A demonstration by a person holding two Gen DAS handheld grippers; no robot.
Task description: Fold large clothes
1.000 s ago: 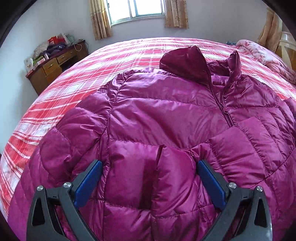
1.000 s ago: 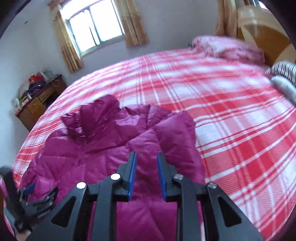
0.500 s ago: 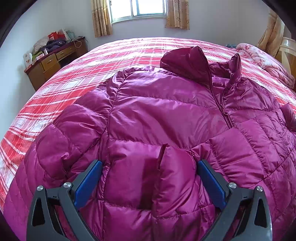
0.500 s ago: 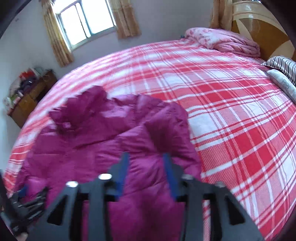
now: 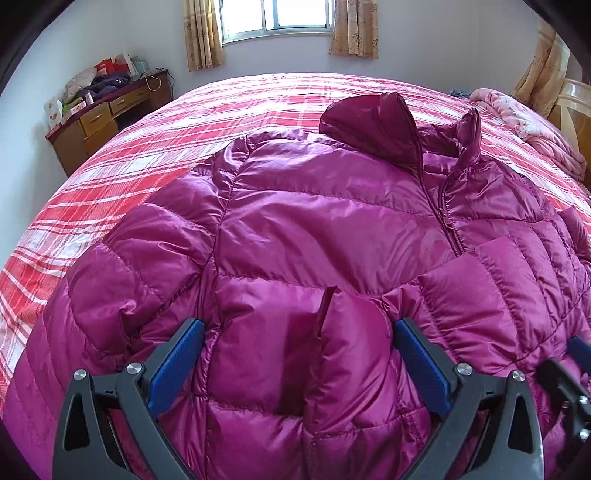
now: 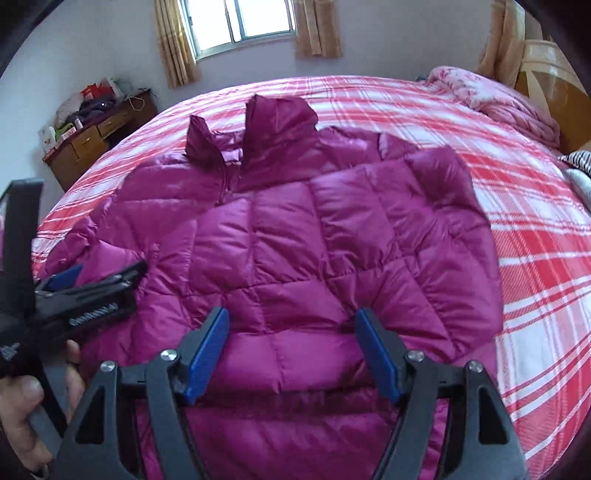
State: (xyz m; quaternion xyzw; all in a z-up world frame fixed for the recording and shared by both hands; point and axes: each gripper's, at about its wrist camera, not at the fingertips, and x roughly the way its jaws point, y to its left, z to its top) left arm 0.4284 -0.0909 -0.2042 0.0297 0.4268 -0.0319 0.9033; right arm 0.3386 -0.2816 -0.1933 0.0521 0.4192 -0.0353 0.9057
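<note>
Lying on bed [image 6: 461, 122]: puffer jacket [image 6: 332, 229]

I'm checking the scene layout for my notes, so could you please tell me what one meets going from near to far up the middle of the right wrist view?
Right gripper, jaws open → magenta down jacket → its raised collar → red plaid bedspread → window in the far wall.

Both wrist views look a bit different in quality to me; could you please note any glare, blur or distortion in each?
Left wrist view: sharp; window light puts sheen on the jacket; fisheye bulges the bed; window blown out. Right wrist view: softer, slightly blurred on the jacket and the left tool; same bulge; dark corners in both.
</note>
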